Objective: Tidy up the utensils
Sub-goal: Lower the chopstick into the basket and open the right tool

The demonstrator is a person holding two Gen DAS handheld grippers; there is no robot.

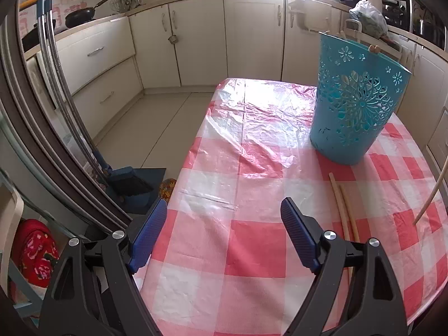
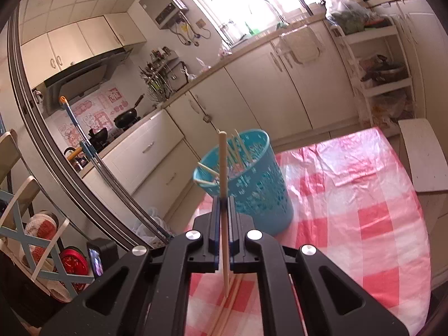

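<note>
A teal perforated basket [image 1: 355,103] stands on the red-and-white checked table [image 1: 252,224]; in the right wrist view the basket [image 2: 252,184] holds several pale chopsticks. My right gripper [image 2: 223,204] is shut on one pale chopstick [image 2: 222,162], held upright above the table, short of the basket. That held chopstick shows at the right edge of the left wrist view [image 1: 431,196]. Two chopsticks [image 1: 343,210] lie on the table in front of the basket, to the right of my left gripper [image 1: 224,215], which is open and empty above the table.
The table's left edge drops to the floor, where a blue dustpan [image 1: 131,184] stands. White kitchen cabinets [image 1: 201,42] run along the back. A white chair [image 2: 422,156] stands right of the table. A shelf rack [image 2: 378,64] stands by the far wall.
</note>
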